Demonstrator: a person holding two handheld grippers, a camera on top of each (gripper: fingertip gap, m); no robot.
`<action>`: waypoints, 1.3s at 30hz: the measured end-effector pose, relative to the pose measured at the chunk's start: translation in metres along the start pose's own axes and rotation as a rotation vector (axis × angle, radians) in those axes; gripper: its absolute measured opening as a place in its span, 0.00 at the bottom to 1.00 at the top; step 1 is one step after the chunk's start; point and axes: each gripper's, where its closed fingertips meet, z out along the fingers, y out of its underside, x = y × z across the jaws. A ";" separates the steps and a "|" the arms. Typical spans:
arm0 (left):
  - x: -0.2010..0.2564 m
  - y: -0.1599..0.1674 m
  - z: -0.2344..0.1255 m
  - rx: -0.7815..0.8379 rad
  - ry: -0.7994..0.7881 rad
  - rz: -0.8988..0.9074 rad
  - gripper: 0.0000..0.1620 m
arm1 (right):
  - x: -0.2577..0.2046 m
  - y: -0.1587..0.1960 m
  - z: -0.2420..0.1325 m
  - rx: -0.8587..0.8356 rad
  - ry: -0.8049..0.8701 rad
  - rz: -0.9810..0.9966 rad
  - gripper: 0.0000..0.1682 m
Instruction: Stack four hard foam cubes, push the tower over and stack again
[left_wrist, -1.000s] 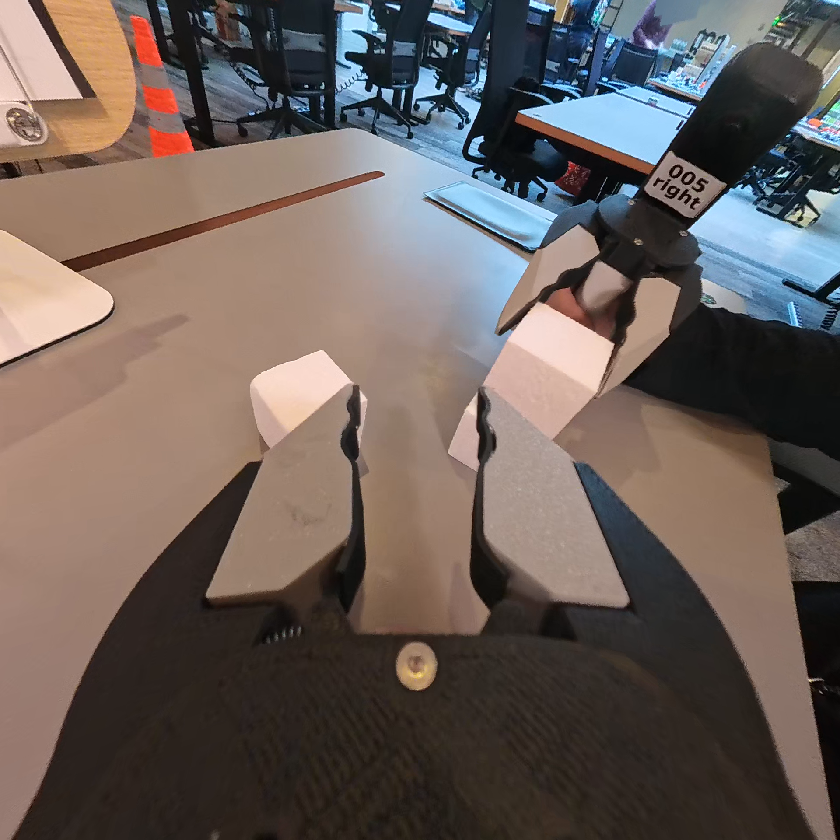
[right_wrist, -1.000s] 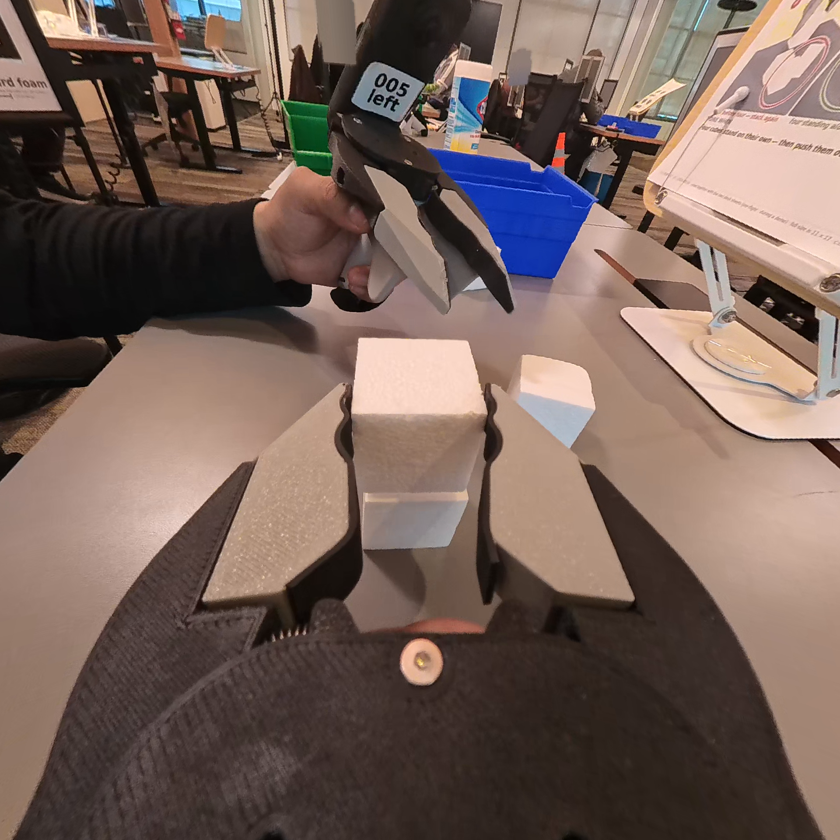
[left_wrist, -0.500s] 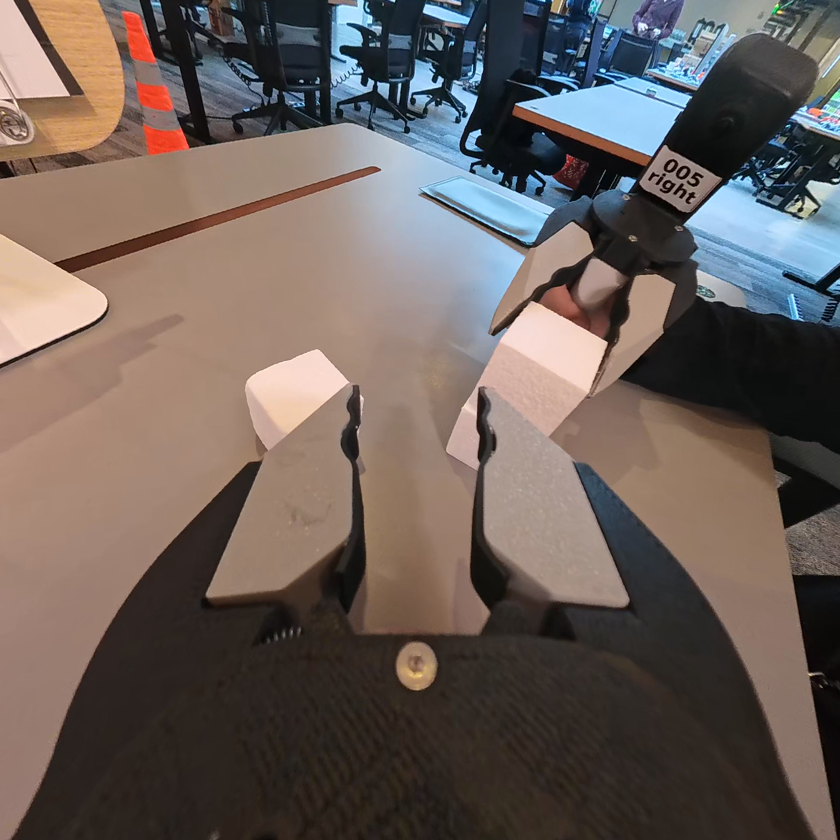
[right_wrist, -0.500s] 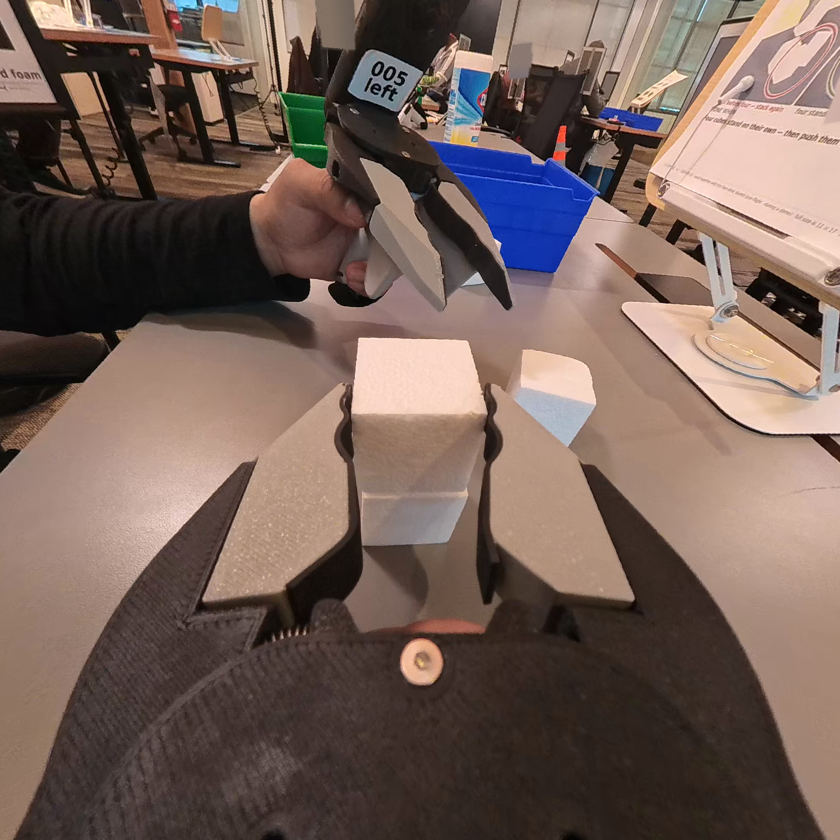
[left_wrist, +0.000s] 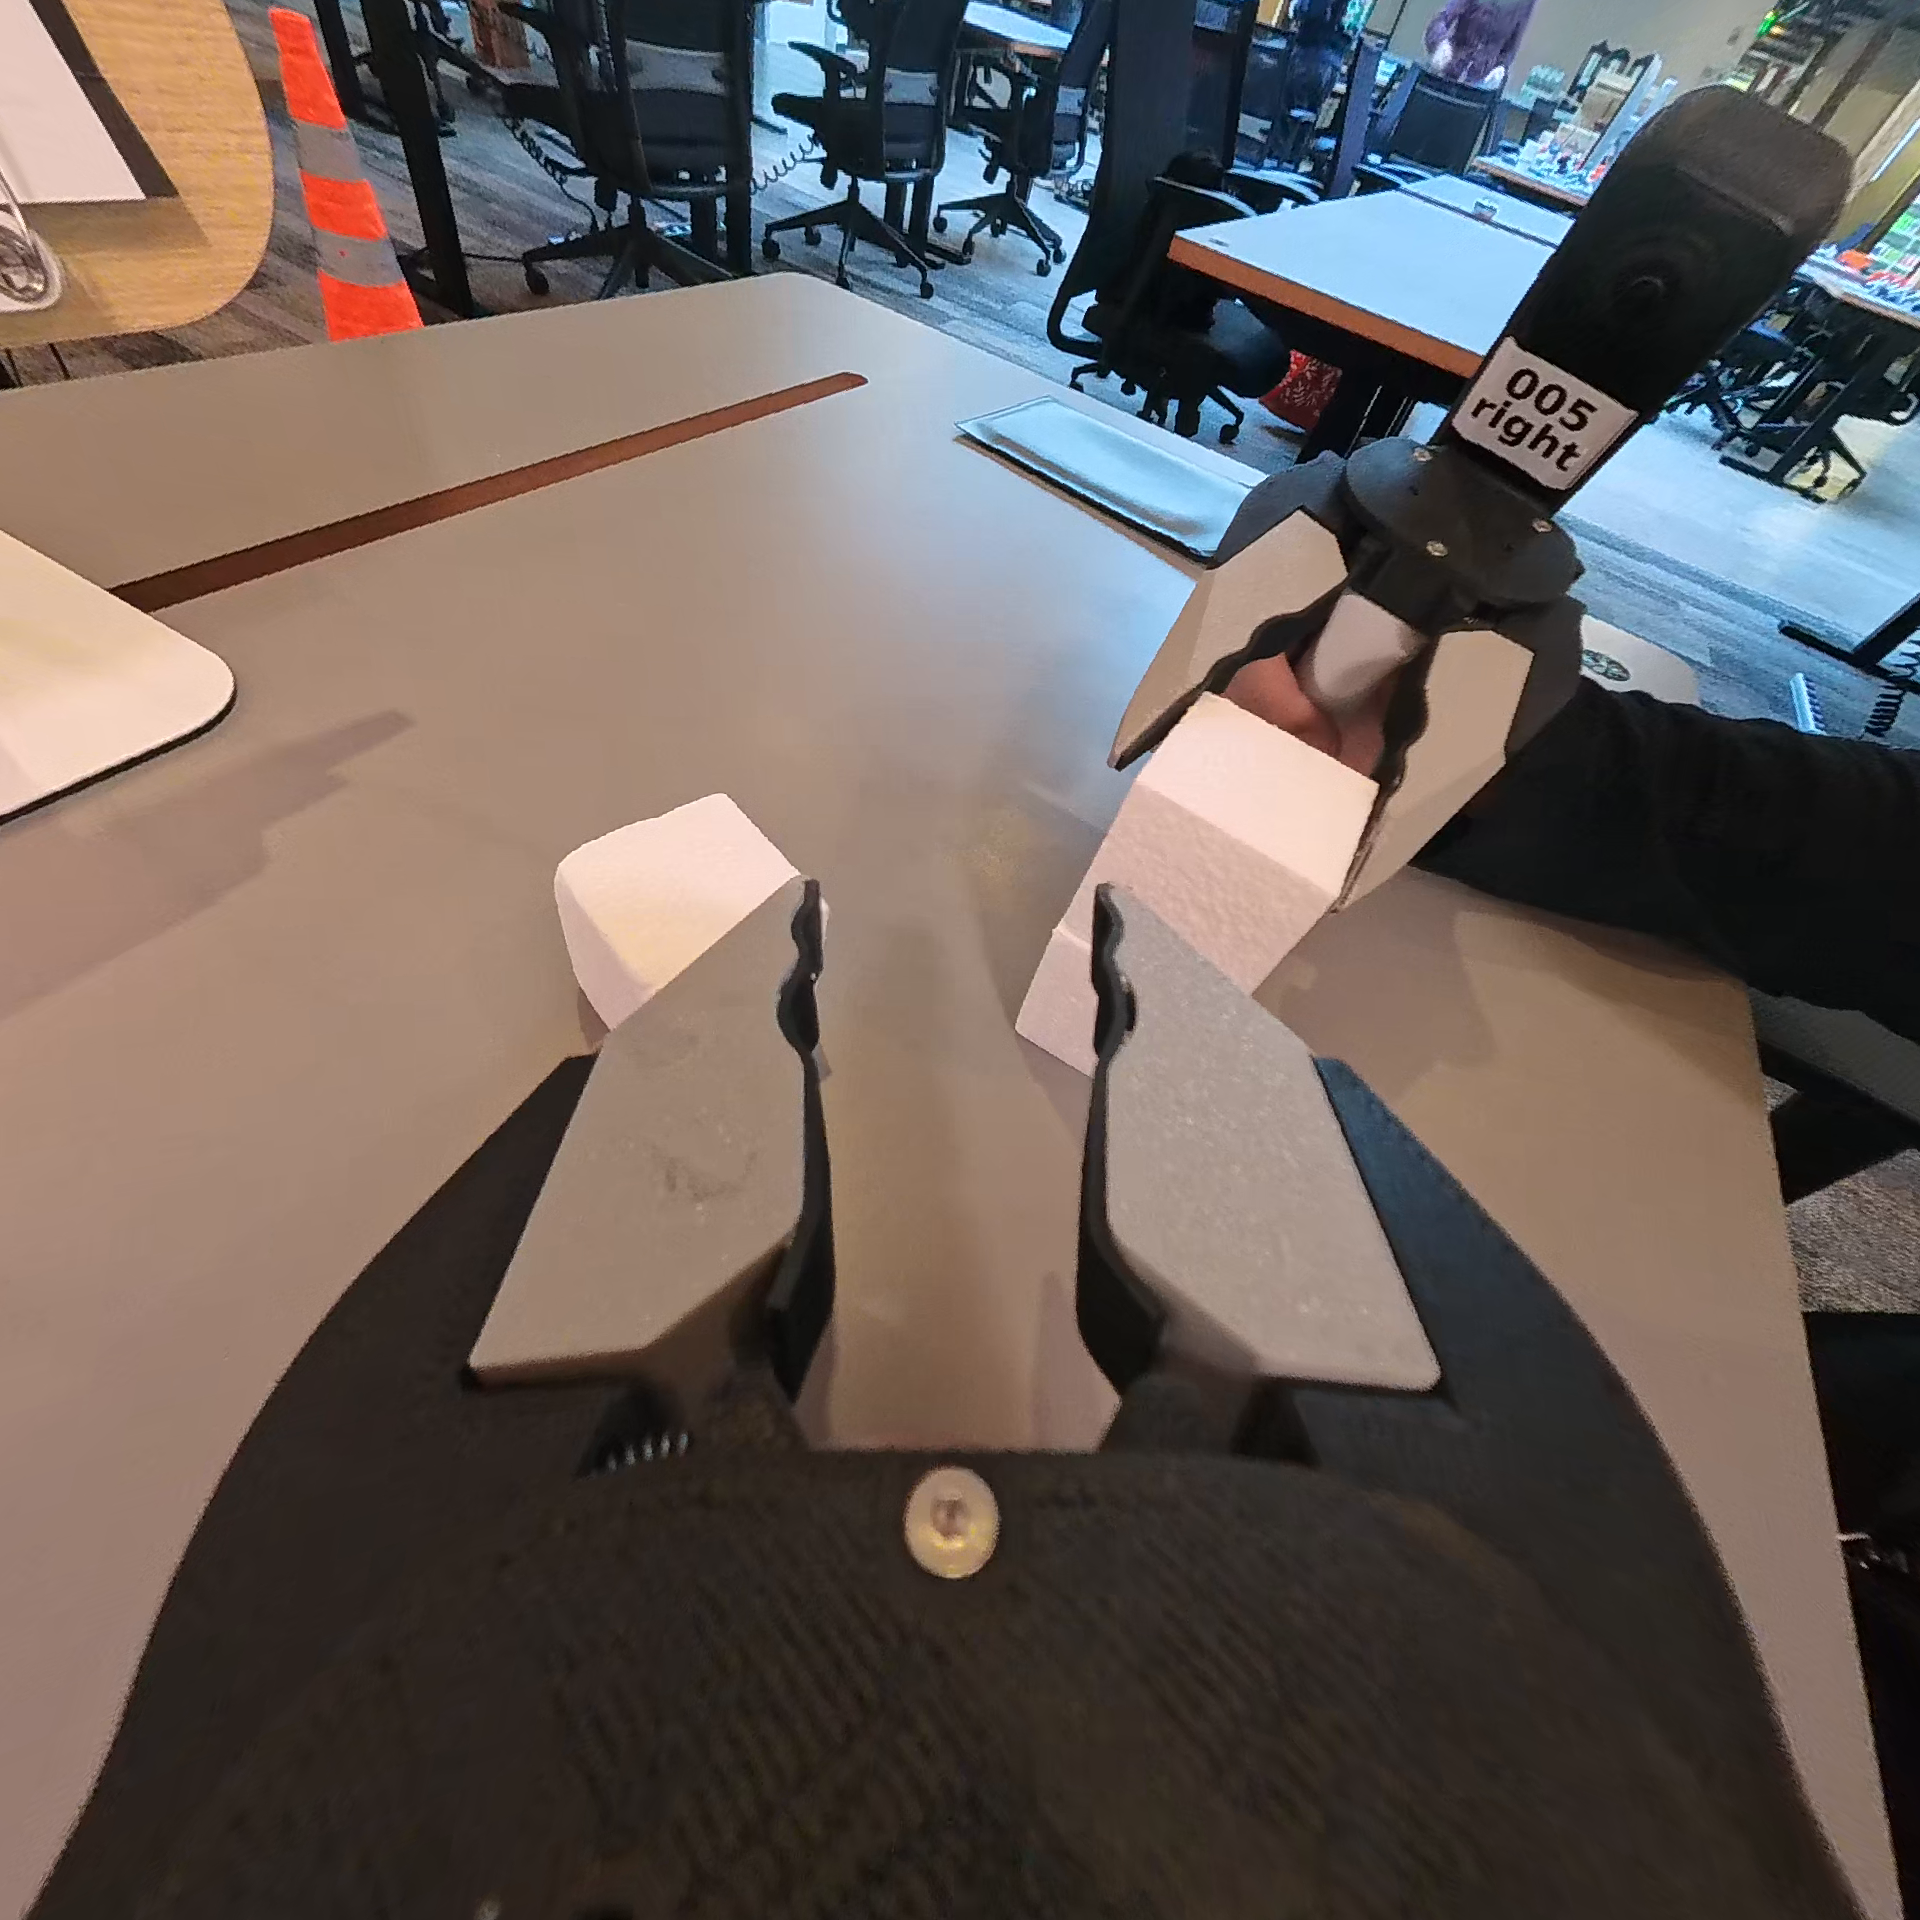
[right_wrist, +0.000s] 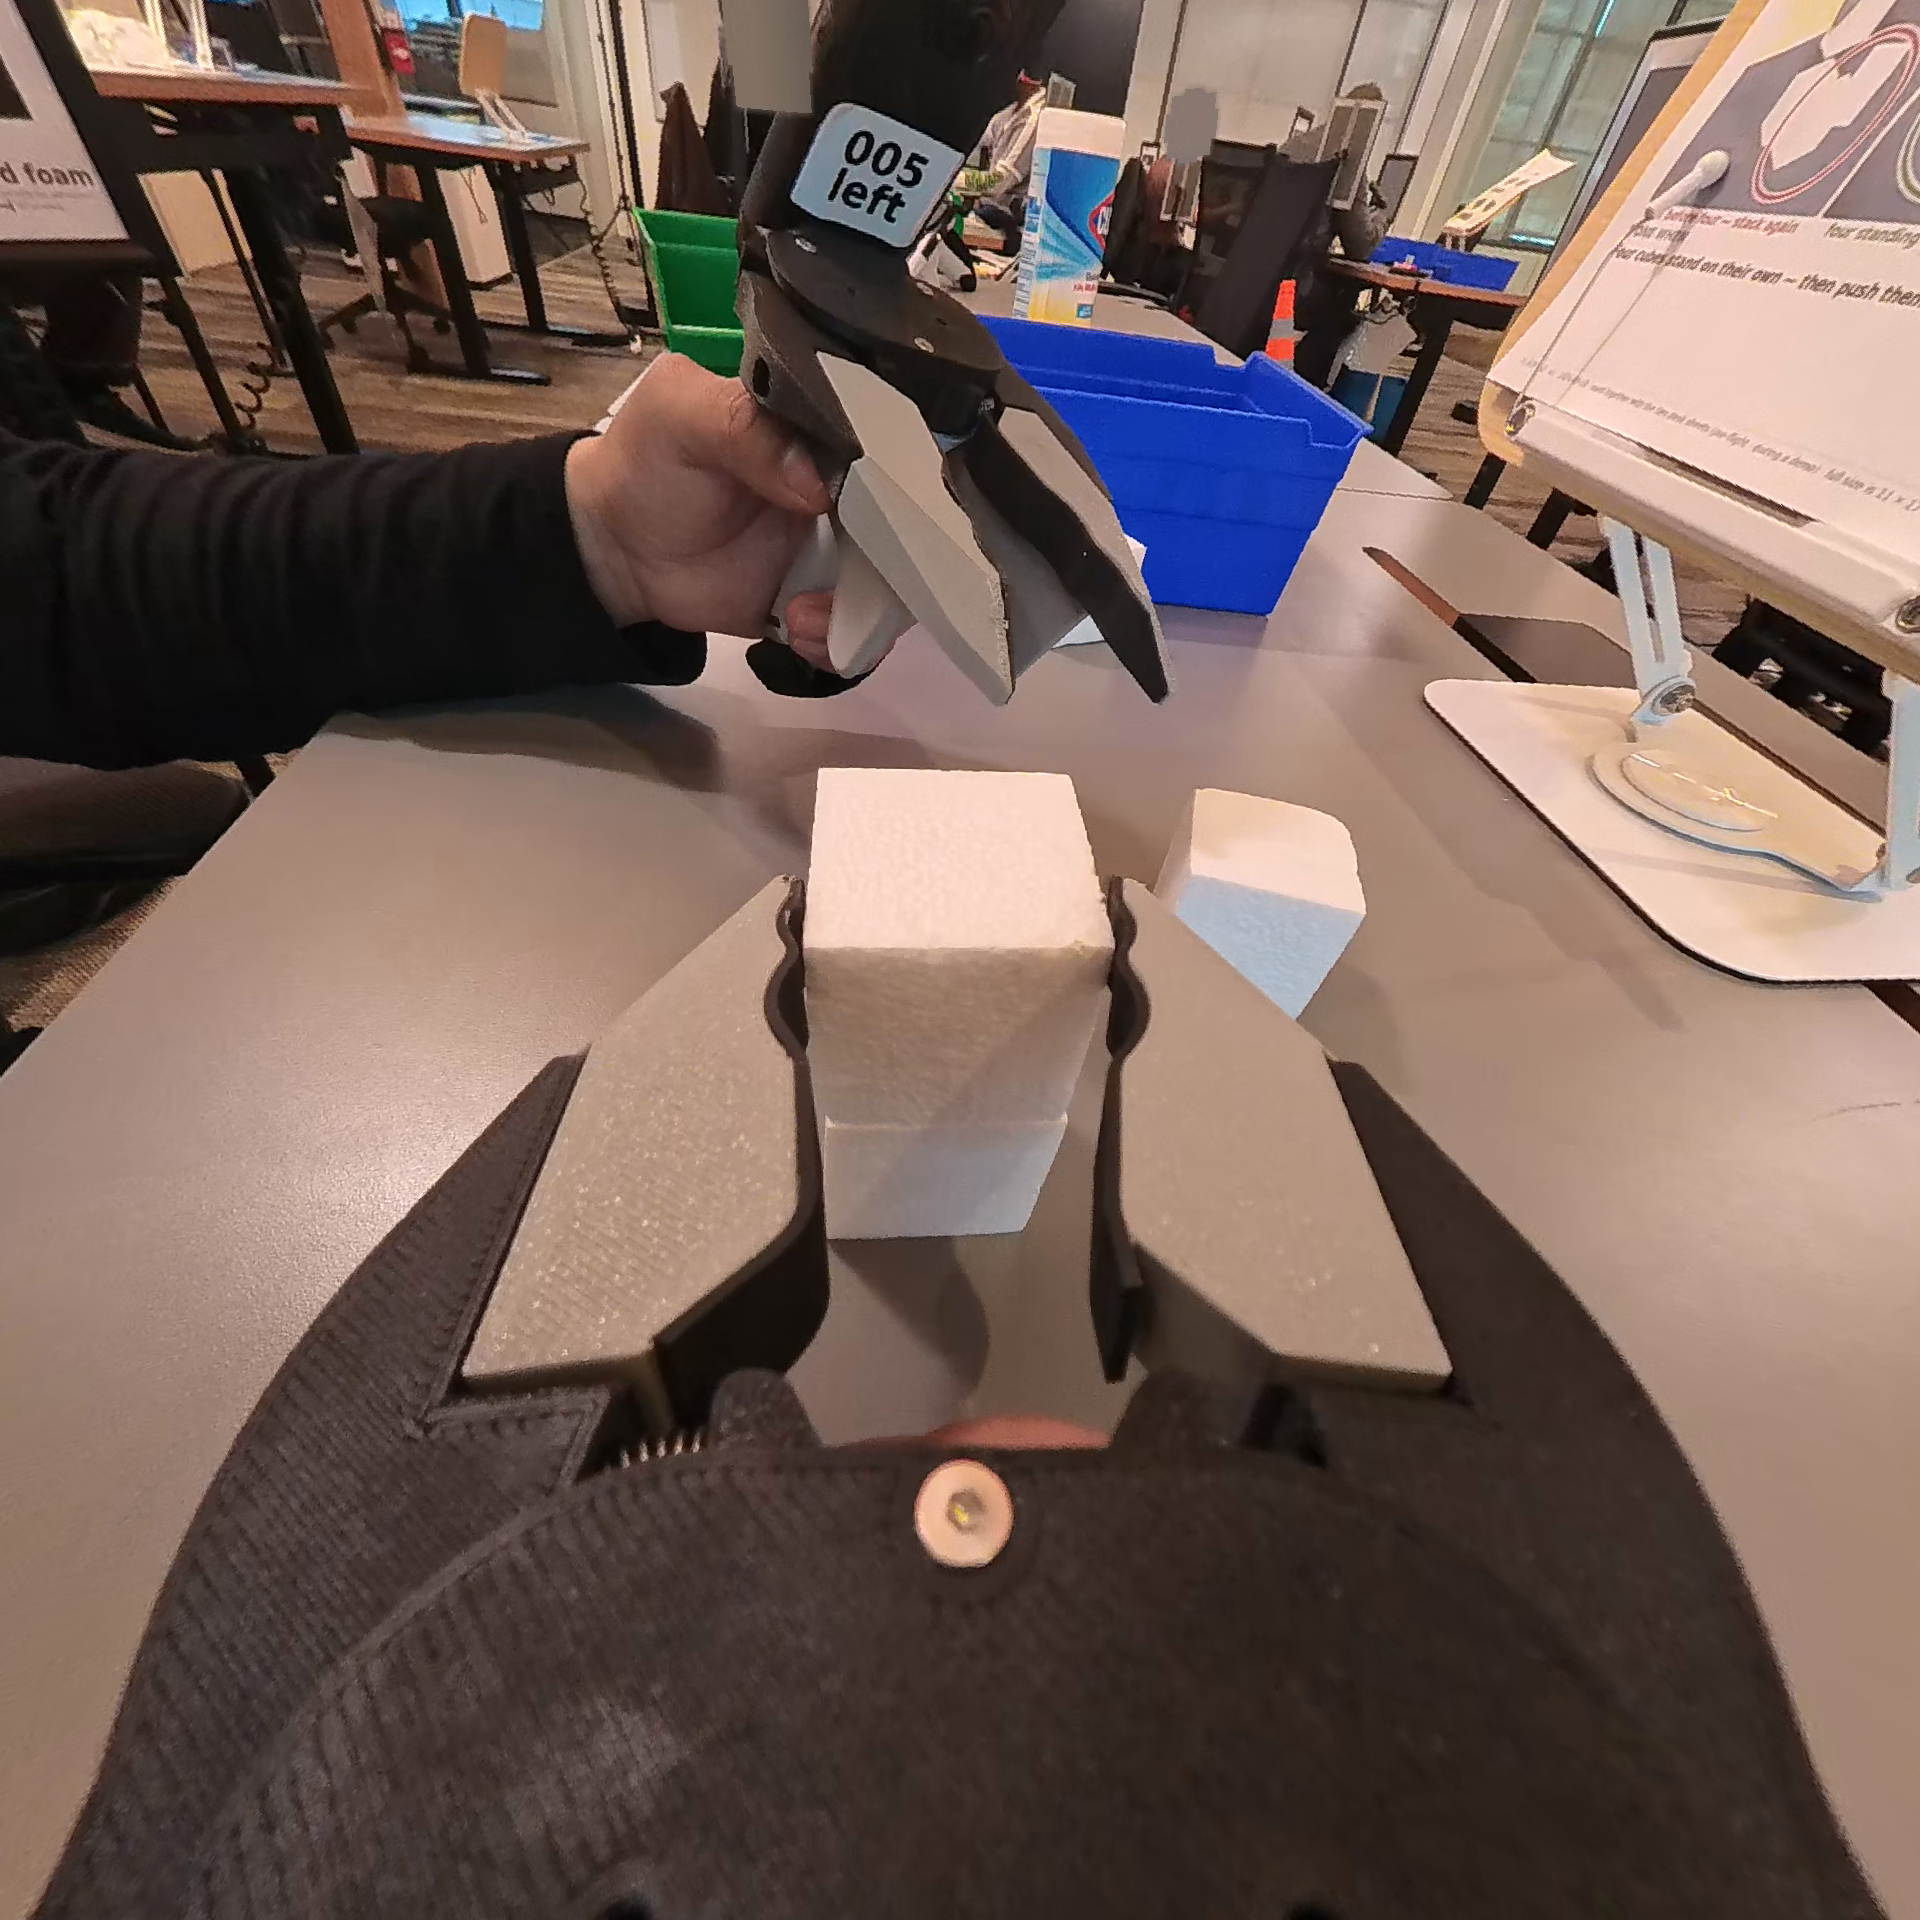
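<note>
The right hand-held gripper (right_wrist: 956, 956) grips a white foam cube (right_wrist: 951, 935) between its two grey fingers, its jaws closed against the cube's sides. That upper cube rests on a lower foam cube (right_wrist: 940, 1179) standing on the grey desk (right_wrist: 416, 987), making a stack of two. A third foam cube (right_wrist: 1262, 894) sits on the desk just beside the stack, to its right in the right wrist view. The left hand-held gripper (left_wrist: 956, 935) hovers above the desk with its jaws moderately apart and nothing between them; the third cube (left_wrist: 665, 894) lies just past its left fingertip. A blue bin (right_wrist: 1174, 468) and a white stand (right_wrist: 1662, 810) sit farther back. Compared with a second ago, little differs: the right hand-held gripper still clamps the upper cube, and the left stays open and raised.
</note>
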 end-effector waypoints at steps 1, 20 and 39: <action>0.000 0.000 0.000 0.000 -0.002 -0.001 0.32 | 0.000 0.000 0.000 0.001 0.000 0.002 0.33; -0.052 0.018 0.023 -0.059 -0.369 -0.035 0.45 | 0.010 -0.024 -0.014 0.114 0.044 0.043 0.37; -0.025 0.003 0.026 -0.065 -0.219 0.092 0.34 | 0.016 -0.035 -0.030 0.164 0.080 0.055 0.35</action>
